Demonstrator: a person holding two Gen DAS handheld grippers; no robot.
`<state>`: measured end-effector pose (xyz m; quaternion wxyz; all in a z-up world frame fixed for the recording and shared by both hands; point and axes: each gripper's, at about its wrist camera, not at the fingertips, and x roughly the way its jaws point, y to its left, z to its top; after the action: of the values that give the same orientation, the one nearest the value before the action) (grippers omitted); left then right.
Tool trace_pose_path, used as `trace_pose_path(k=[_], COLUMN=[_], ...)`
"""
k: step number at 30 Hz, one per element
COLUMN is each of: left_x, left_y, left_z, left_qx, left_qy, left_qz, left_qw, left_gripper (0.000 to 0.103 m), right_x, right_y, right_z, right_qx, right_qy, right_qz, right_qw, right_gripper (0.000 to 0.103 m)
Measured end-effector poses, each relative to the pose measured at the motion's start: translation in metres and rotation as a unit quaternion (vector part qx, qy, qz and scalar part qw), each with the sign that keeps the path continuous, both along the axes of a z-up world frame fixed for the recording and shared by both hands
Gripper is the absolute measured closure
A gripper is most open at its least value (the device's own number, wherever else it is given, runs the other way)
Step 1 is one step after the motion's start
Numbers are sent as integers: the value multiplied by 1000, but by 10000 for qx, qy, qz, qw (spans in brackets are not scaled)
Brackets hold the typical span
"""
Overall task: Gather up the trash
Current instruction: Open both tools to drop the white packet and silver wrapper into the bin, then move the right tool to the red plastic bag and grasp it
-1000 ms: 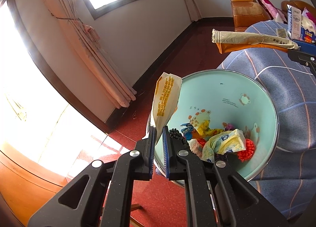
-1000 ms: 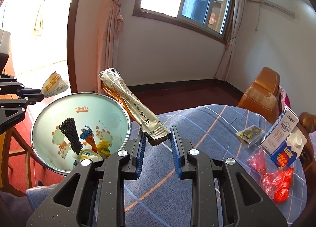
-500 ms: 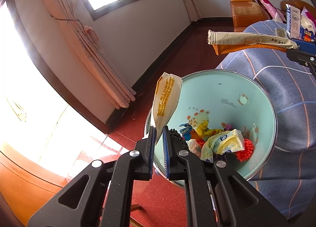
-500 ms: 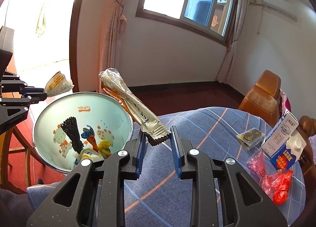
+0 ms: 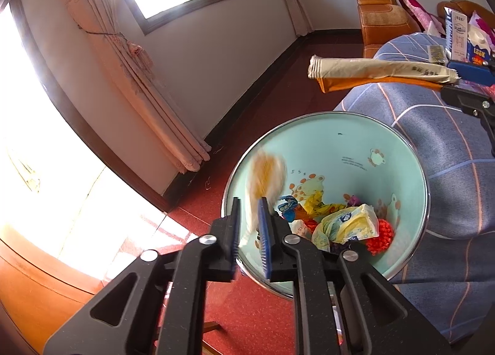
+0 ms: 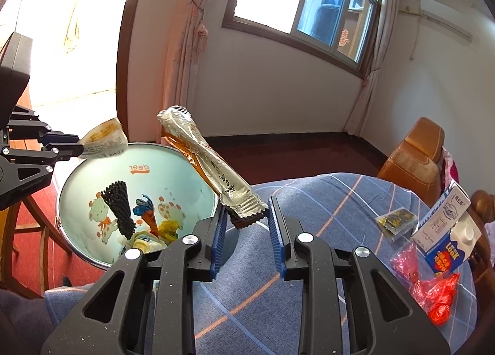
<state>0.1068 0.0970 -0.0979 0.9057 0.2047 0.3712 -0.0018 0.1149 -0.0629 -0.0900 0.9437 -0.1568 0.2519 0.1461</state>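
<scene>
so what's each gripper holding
Nothing firmly: both jaws have just been opening. Yellow wrapper drops through left gripper; silver wrapper sits loose, lower end in right gripper.

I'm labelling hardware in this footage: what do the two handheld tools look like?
Both match. The left tool and right tool each have matte black, lightly speckled angular linkage arms with triangular cut-outs and round silver pivot pins. The fingers carry blue ribbed pads. No cables, printed markings, hands or sleeves show.

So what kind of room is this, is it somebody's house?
Probably a living room in a home: there is a curtained window, an orange armchair, and a table under a checked blue cloth.
</scene>
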Motion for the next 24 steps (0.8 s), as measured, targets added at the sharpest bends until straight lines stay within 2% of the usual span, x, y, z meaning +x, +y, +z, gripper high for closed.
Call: trace_pose_path(k=[2,8,11,15,18,19,20,24], left_x=[-1,1,0,-1,-1,-1,-2,-9], left_y=[-1,1,-1,-3,-9,-11,-14,-37], left_z=[1,2,2,0,-5,-6,-7,-17], left_qx=[55,50,61,37,-10,-32,-94,-177], left_qy=[-80,-75,-118,-103,-46,-30,-11,135], left_qz=[26,75,88,76,27,20,10,-231], left_qw=[9999,9999,9999,9999,10000,10000,10000,9995], left_gripper=[57,52,43,40,39,37,31,30], right_x=[-2,-1,-3,-6,-12,-14,-17,-31], right_y=[2,1,-3,-12,-27,-31,-39,-86], right_z=[-1,-4,-3,-4,-3,-4,-4,-6], right_qx=[4,4,20,33,69,51,39,165], right_qy=[-27,25,7,33,17,27,48,169], right_qz=[84,37,-24,-151,-330,-379,-468,-993], right_qw=[10000,10000,10000,9999,9994,9993,9989,9948], right_gripper=[59,58,56,53,50,50,50,49])
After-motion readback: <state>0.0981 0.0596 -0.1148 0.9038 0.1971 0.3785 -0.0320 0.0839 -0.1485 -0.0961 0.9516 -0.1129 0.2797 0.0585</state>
